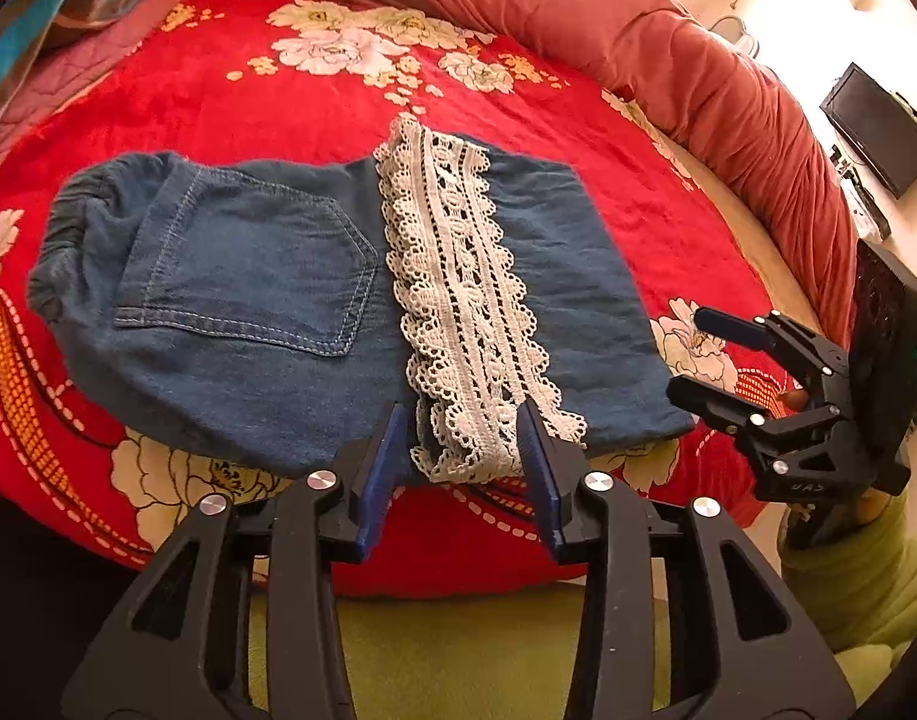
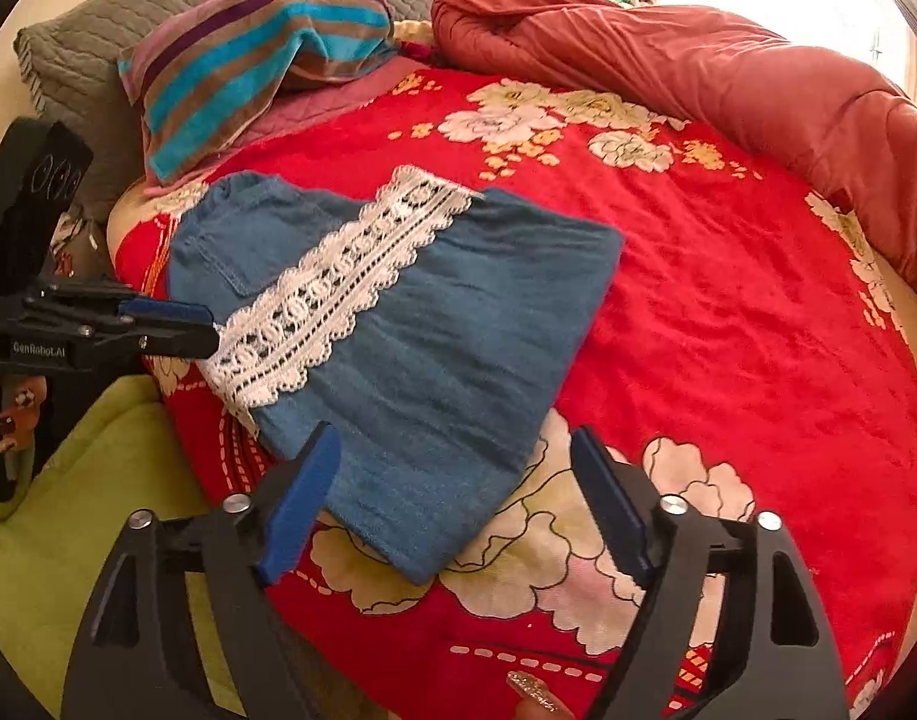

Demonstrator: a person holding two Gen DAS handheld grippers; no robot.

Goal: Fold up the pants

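Pants (image 1: 266, 306) of blue denim lie folded into a compact stack on the red flowered blanket (image 1: 248, 96) that covers the bed, near its front edge. Behind them a rust-coloured quilt (image 2: 728, 78) is bunched along the far side, and a striped towel (image 2: 248, 54) rests against a grey pillow (image 2: 98, 18). A white lace trim (image 1: 458, 300) runs as a band across the top of the folded denim, and a stitched back pocket (image 1: 260, 264) shows beside it. The left claw (image 1: 467, 450) stands partly spread, its blue pads either side of the lace end without pinching it. The right claw (image 2: 455, 504) is spread wide over the near corner of the denim, holding nothing.
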